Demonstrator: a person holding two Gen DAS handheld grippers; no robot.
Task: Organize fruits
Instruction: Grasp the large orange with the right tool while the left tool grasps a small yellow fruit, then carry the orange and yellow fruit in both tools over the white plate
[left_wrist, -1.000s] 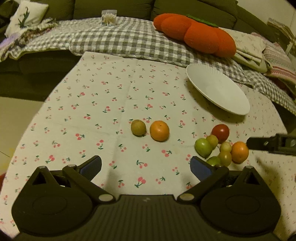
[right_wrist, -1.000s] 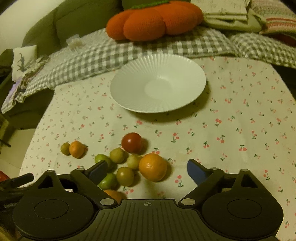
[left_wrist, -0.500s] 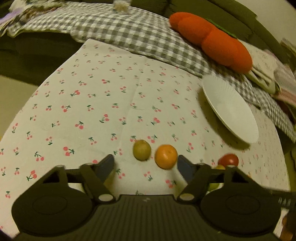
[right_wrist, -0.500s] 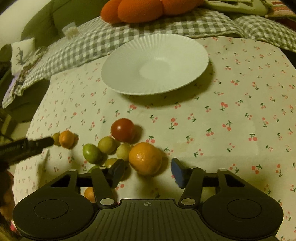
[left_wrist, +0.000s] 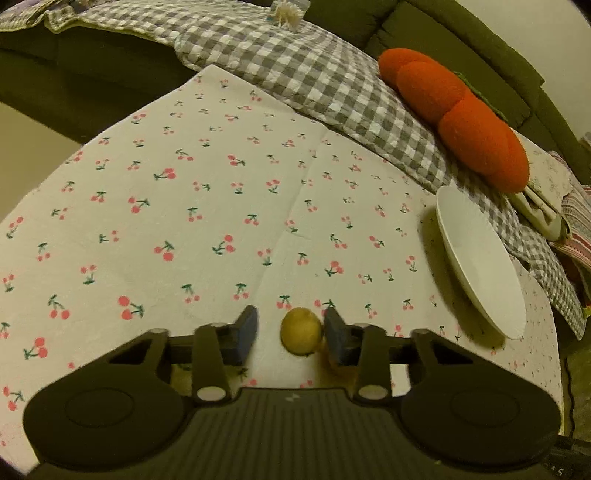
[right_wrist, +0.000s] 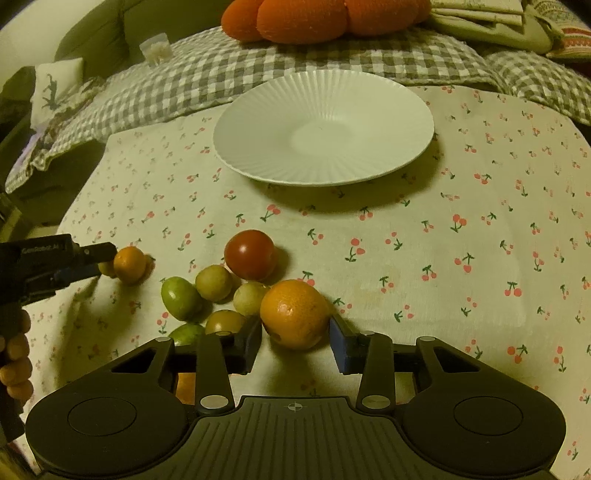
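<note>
A small yellow-green fruit (left_wrist: 301, 331) lies on the cherry-print cloth between the fingers of my left gripper (left_wrist: 291, 334). The right pad touches it and a gap shows on the left, so this gripper is open. In the right wrist view my right gripper (right_wrist: 295, 341) is shut on a large orange (right_wrist: 294, 314) that rests on the cloth. To its left lie a red tomato (right_wrist: 251, 258) and several green fruits (right_wrist: 181, 297). A small orange (right_wrist: 129, 264) sits against the left gripper's (right_wrist: 99, 262) tip. The white plate (right_wrist: 258, 162) is empty.
The white plate (left_wrist: 480, 266) stands at the table's far right edge, against a grey checked blanket (left_wrist: 314, 74) with an orange pumpkin cushion (left_wrist: 454, 110) on it. A person's hand (right_wrist: 14, 350) holds the left gripper. Bare cloth (right_wrist: 461, 240) lies right of the fruit.
Both grippers dropped forward and narrowed. The left one now straddles the yellow-green fruit. The right one's fingers have come in against the large orange.
</note>
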